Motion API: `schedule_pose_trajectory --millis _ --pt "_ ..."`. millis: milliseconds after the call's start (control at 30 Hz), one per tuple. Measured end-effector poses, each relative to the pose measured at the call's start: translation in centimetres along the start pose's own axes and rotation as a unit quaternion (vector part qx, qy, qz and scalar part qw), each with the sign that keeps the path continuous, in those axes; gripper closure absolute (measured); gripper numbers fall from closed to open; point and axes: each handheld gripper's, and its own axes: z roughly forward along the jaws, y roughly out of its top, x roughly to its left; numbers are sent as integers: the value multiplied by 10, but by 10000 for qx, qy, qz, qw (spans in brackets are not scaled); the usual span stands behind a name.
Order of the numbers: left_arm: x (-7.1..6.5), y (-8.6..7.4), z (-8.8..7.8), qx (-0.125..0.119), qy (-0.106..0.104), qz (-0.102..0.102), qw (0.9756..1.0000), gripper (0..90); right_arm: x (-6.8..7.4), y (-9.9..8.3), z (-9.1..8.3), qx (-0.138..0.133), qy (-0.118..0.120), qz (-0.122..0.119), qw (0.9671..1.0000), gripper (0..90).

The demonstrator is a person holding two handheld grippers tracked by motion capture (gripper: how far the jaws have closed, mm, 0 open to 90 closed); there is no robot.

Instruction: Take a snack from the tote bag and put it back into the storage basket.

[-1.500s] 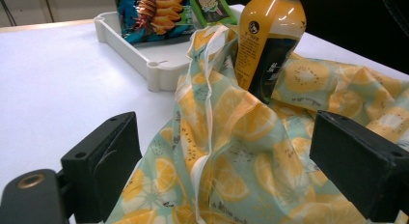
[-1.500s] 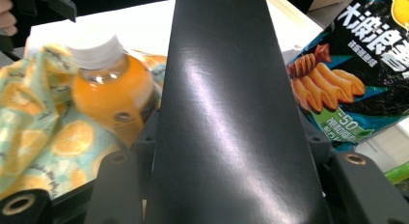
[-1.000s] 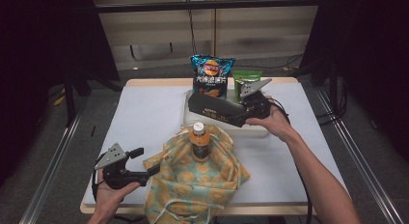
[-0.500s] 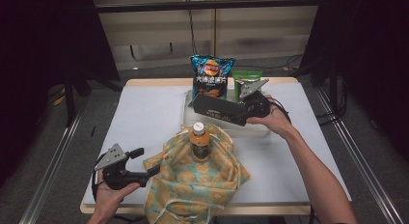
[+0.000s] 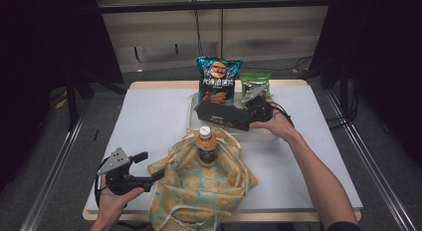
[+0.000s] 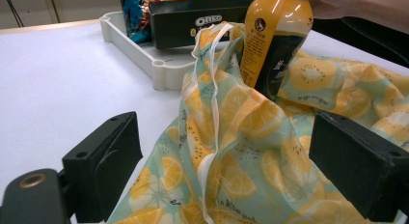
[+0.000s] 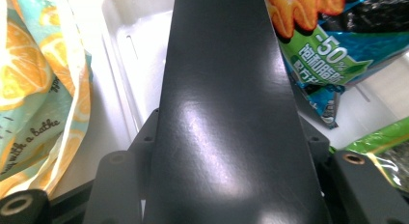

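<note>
Oreo box (image 5: 221,116) gripped over the white tray (image 5: 263,134)
Right hand-held gripper (image 5: 239,122) pinches the box's end; left hand-held gripper (image 5: 149,169), jaws spread, straddles the lemon-print bag (image 5: 199,191) holding an orange drink bottle (image 5: 205,146).

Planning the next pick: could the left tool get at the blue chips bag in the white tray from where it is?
Probably not directly. The left tool sits open at the fabric bag's edge; the bottle and black Oreo box, held by the right tool, lie between it and the chips bag.

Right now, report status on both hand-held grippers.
Right hand-held gripper shut on Oreo box over white tray. Left hand-held gripper open at lemon bag. Bottle in bag.
</note>
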Motion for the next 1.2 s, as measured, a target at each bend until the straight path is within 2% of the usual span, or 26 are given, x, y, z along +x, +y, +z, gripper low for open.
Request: schedule_pose_trajectory --millis 367,600,767,833,900,967,1100,1200 --pt "1 -2 3 68 49 -36 10000 107 1 -7 18 31 232 -202 9995 444" --pt "3 -2 3 112 107 -60 9999 111 4 -7 24 -6 252 -278 9993 435" --pt "4 -2 3 108 61 -43 9999 111 3 -6 25 34 290 -157 9995 410" --pt "4 -2 4 187 150 -22 9997 115 2 -7 24 -21 284 -98 9995 359" --pt "6 -3 4 178 148 -78 9997 116 2 -6 23 -50 280 54 9996 311" --pt "7 -3 3 163 162 -84 9997 116 3 -5 21 -64 252 87 9996 261" --pt "6 -3 2 123 150 -65 9998 116 7 -2 13 -109 234 266 9993 176" --pt "5 -2 2 120 110 -39 9999 116 11 -3 0 -348 100 370 9987 177"
